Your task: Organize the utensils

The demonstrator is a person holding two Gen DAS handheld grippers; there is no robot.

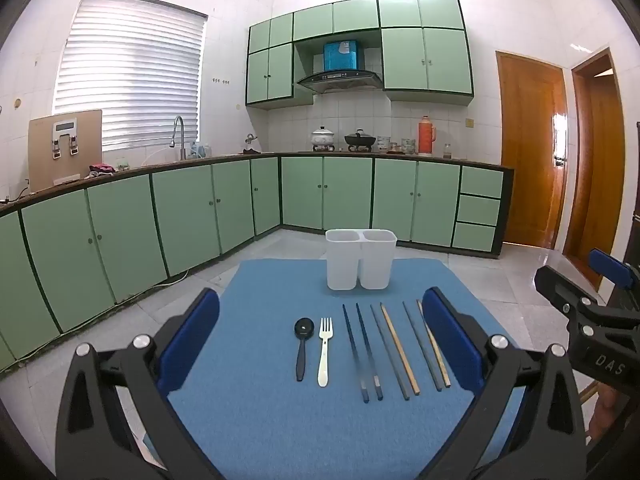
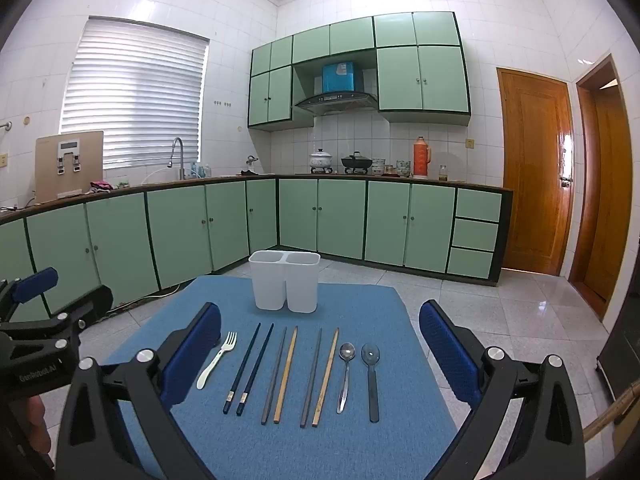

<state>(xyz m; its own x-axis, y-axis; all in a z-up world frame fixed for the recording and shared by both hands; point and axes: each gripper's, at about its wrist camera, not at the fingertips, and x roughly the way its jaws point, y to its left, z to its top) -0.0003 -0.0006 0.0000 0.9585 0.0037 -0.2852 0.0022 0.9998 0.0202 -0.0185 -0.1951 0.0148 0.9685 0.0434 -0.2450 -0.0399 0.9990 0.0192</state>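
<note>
A white two-compartment holder (image 1: 361,258) (image 2: 285,281) stands empty at the far side of a blue mat (image 1: 280,420) (image 2: 360,452). In a row in front of it lie a black spoon (image 1: 302,346), a white fork (image 1: 325,350) (image 2: 218,360), dark blue chopsticks (image 1: 362,350) (image 2: 250,366), two grey-and-wood chopstick pairs (image 1: 394,348) (image 2: 280,376) (image 2: 320,376), a metal spoon (image 2: 345,376) and a dark spoon (image 2: 372,380). My left gripper (image 1: 320,344) is open and empty above the mat's near side. My right gripper (image 2: 320,352) is open and empty too.
Green cabinets and a counter with pots (image 1: 324,138), a red thermos (image 1: 426,134) and a sink tap (image 1: 178,136) line the far walls. Wooden doors (image 1: 532,148) stand at the right. The tiled floor surrounds the table.
</note>
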